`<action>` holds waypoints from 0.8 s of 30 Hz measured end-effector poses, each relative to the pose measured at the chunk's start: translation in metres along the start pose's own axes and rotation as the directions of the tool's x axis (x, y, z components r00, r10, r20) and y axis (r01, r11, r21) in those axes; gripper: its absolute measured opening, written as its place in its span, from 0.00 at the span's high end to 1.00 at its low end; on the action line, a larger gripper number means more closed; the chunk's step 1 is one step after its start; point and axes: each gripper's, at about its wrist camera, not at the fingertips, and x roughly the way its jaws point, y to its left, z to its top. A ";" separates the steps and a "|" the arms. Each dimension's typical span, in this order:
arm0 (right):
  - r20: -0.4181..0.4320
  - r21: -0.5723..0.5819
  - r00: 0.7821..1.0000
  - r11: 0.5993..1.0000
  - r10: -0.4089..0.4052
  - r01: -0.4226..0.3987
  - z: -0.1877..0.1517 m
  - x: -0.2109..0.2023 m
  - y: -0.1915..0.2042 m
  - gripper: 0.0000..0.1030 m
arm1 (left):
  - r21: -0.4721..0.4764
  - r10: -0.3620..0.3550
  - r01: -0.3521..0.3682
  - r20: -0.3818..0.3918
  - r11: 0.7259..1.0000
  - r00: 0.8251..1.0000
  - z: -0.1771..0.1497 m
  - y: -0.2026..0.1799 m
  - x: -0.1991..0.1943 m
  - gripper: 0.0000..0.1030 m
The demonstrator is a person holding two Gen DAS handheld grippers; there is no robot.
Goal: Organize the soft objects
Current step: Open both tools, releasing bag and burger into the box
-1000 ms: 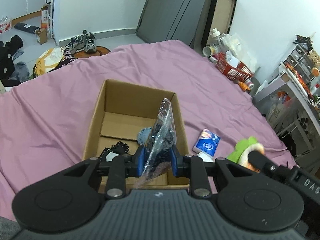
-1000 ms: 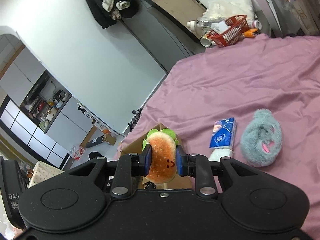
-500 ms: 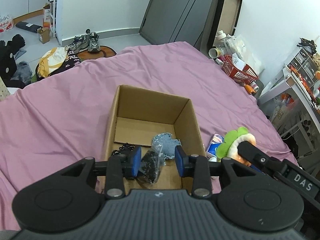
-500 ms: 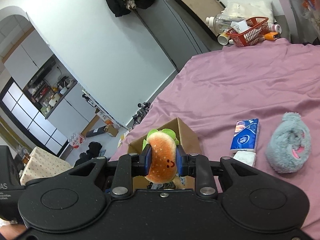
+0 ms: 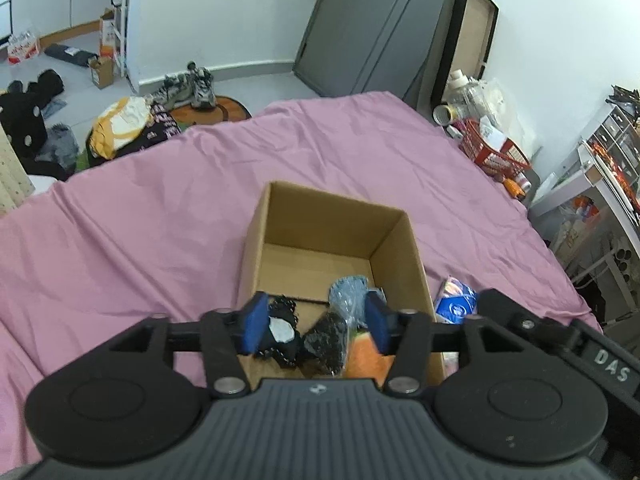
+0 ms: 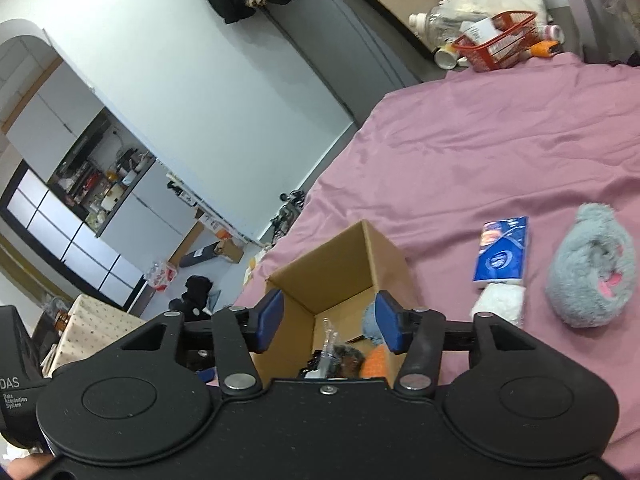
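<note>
An open cardboard box (image 5: 332, 216) sits on the purple bed sheet (image 5: 160, 220). Inside it lie a clear bag of dark items (image 5: 340, 320), a black lacy piece (image 5: 280, 332) and the orange burger plush (image 5: 366, 358). My left gripper (image 5: 316, 324) is open and empty above the box's near end. My right gripper (image 6: 328, 322) is open and empty over the same box (image 6: 340, 268), with the burger plush (image 6: 376, 362) below it. A blue tissue pack (image 6: 500, 254), a white soft piece (image 6: 500, 304) and a grey fluffy plush (image 6: 592, 272) lie on the sheet to the right.
The tissue pack (image 5: 456, 300) lies just right of the box. A red basket (image 5: 492, 154) with bottles stands past the bed's far right edge, by a white shelf unit (image 5: 600, 200). Clothes and shoes (image 5: 188, 88) lie on the floor beyond the bed.
The left gripper opened and dropped the clear bag into the box. The right gripper moved over the box, opened, and the burger plush fell in.
</note>
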 end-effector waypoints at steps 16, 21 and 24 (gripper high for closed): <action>0.002 0.001 0.997 0.997 -0.082 0.082 0.012 -0.035 -0.024 0.26 | 0.066 0.046 -0.047 0.019 0.997 0.999 -0.009 -0.032 -0.005 0.24; 0.003 0.005 0.995 0.995 -0.099 0.099 0.019 -0.046 -0.031 0.21 | 0.085 0.044 -0.046 0.030 0.995 0.999 -0.013 -0.049 -0.008 0.24; -0.008 0.008 0.996 0.996 -0.092 0.092 0.026 -0.049 -0.037 0.21 | 0.095 0.045 -0.047 0.024 0.994 0.999 -0.015 -0.061 -0.008 0.24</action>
